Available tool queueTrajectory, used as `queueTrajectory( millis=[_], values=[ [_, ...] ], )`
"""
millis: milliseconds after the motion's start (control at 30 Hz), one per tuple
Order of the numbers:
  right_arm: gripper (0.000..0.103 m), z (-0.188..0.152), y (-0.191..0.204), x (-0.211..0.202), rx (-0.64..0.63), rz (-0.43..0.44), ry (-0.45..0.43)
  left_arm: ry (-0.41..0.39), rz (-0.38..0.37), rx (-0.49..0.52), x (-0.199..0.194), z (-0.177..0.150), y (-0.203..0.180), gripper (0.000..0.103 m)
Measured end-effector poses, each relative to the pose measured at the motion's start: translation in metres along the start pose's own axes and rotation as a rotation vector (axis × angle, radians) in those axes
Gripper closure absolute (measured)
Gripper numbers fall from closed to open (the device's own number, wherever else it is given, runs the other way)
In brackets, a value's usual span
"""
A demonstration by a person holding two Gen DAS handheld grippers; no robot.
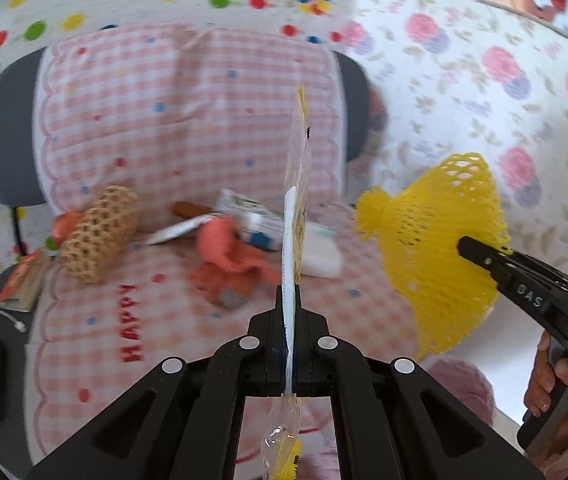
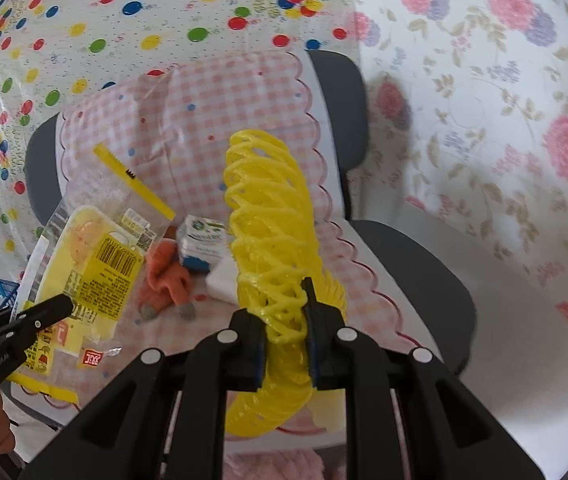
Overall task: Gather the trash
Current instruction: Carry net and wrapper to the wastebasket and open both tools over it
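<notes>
Left wrist view: blurred all over, print on the litter unreadable. Left tongs (image 1: 288,320) clamped shut on a clear plastic wrapper (image 1: 294,216), seen edge-on as a thin strip rising from between the pads, lower end cut off by the frame's bottom edge. Beyond it, on the pink checked cloth (image 1: 171,128) over a grey chair (image 1: 3,152): tan foam net (image 1: 97,234) at left, orange rag (image 1: 229,254) near the middle, small carton (image 1: 251,210) and white block (image 1: 322,258) partly hidden behind the wrapper. At right, right tongs (image 1: 472,250) pinching a yellow foam net (image 1: 438,248), handle and fingers cut off by the rim.

Right wrist view: right tongs (image 2: 284,312) narrowly closed on the yellow foam net (image 2: 267,216), held edge-on between the pads, lower loop running under the tongs. At left, left tongs (image 2: 57,306) gripping the wrapper (image 2: 95,264) flat-on, yellow label and barcode visible, text too small to read. Rag (image 2: 165,276), carton (image 2: 199,248) and white block (image 2: 223,282) between wrapper and net, farther off on the cloth (image 2: 219,120).
</notes>
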State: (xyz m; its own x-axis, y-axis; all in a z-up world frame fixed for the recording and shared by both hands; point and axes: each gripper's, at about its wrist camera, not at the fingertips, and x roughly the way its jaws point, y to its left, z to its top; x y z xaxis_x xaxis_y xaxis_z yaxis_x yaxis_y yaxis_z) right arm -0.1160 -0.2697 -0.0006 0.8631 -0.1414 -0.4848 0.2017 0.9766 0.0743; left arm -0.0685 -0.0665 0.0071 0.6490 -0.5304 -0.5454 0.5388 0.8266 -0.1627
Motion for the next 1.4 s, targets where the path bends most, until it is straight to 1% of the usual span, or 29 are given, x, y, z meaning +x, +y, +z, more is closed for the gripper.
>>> queueTrajectory(
  millis=[133,267,300,367,400,433,500,600,767,900,967,1033,1067,1100,1167,1200,1267,1400],
  values=[
    [0.088,-0.013,-0.017,-0.021,0.019,-0.059,0.001,0.0,-0.083,0.042,0.004,-0.005,-0.024,0.102],
    [0.088,-0.025,-0.038,-0.044,0.045,-0.131,-0.006,0.018,-0.174,0.098,0.01,-0.009,-0.054,0.102],
    [0.088,-0.03,-0.044,-0.051,0.055,-0.155,-0.006,0.026,-0.197,0.109,0.011,-0.01,-0.061,0.102],
    [0.088,-0.038,-0.056,-0.063,0.075,-0.199,0.0,0.046,-0.26,0.137,0.017,-0.013,-0.079,0.102],
    [0.088,-0.042,-0.06,-0.068,0.082,-0.214,0.006,0.059,-0.304,0.161,0.02,-0.015,-0.09,0.102],
    [0.088,-0.047,-0.065,-0.072,0.09,-0.23,0.015,0.07,-0.328,0.178,0.024,-0.017,-0.098,0.102],
    [0.088,-0.057,-0.072,-0.081,0.091,-0.268,0.032,0.089,-0.374,0.222,0.03,-0.022,-0.118,0.101],
    [0.088,-0.069,-0.083,-0.091,0.093,-0.327,0.053,0.119,-0.41,0.264,0.039,-0.032,-0.142,0.101],
    [0.088,-0.09,-0.104,-0.101,0.138,-0.408,0.086,0.172,-0.448,0.271,0.049,-0.051,-0.165,0.101],
    [0.088,-0.113,-0.119,-0.091,0.172,-0.426,0.16,0.203,-0.454,0.282,0.057,-0.06,-0.173,0.101],
    [0.088,-0.121,-0.127,-0.083,0.192,-0.422,0.19,0.22,-0.461,0.285,0.064,-0.063,-0.177,0.101],
    [0.084,-0.13,-0.135,-0.074,0.202,-0.423,0.219,0.246,-0.463,0.289,0.073,-0.069,-0.184,0.101],
    [0.078,-0.132,-0.138,-0.07,0.202,-0.42,0.233,0.259,-0.462,0.292,0.077,-0.071,-0.187,0.101],
    [0.074,-0.135,-0.14,-0.066,0.204,-0.416,0.243,0.271,-0.461,0.296,0.081,-0.075,-0.19,0.101],
    [0.071,-0.139,-0.145,-0.061,0.213,-0.418,0.256,0.304,-0.461,0.306,0.091,-0.082,-0.197,0.101],
    [0.065,-0.141,-0.147,-0.058,0.219,-0.414,0.263,0.314,-0.465,0.307,0.094,-0.083,-0.2,0.101],
    [0.058,-0.144,-0.152,-0.055,0.232,-0.41,0.27,0.337,-0.469,0.316,0.102,-0.088,-0.207,0.099],
    [0.054,-0.146,-0.158,-0.053,0.246,-0.414,0.269,0.364,-0.464,0.336,0.117,-0.097,-0.216,0.098]
  ],
)
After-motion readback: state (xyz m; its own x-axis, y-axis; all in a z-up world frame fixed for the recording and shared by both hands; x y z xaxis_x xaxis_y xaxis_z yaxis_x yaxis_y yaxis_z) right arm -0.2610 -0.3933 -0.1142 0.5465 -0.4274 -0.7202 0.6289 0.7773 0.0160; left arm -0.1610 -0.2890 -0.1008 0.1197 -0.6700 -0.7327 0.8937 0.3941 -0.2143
